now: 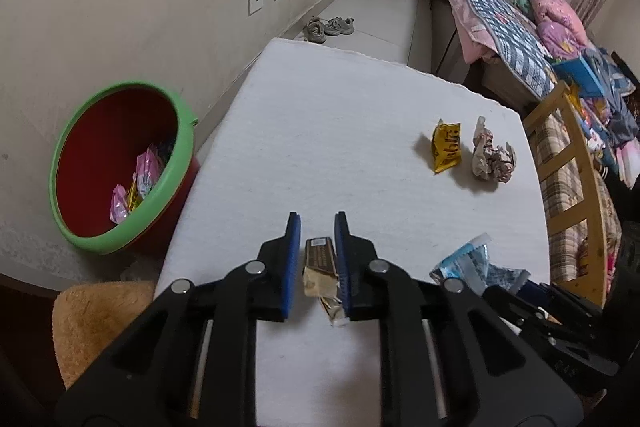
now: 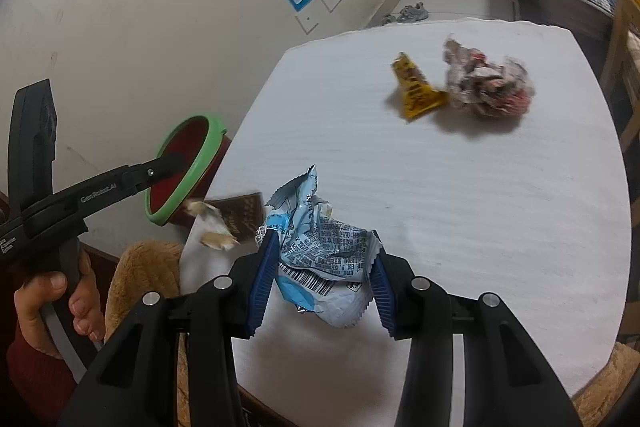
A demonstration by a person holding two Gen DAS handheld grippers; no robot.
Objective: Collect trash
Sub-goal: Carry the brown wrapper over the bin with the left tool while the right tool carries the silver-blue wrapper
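I have both grippers loaded. My left gripper (image 1: 318,227) is fully closed on a brown wrapper (image 1: 320,269), which sits deep between the blue pads with its torn, pale end hanging loose below. My right gripper (image 2: 320,267) is partly closed, its jaws pressed on a crumpled blue-and-white packet (image 2: 320,251), most of which bulges out ahead of and under the pads. Both items appear to be lifted clear of the white bench (image 1: 340,131). The red basin with the green rim (image 1: 120,167) stands on the floor off the bench's left edge and already holds a few pink and yellow wrappers. Two items remain on the far side of the bench: a yellow packet (image 1: 446,147) and, just beside it, a ball of crumpled paper (image 1: 492,157). Risks, as I judge them: the blue packet is slippery foil held on a springy bulge, so a quick swing could let it slide out short of the basin. The brown wrapper's loose tail could snag the basin rim. Both grippers heading for the basin together could collide, since the left one already crosses the right camera's view near it.
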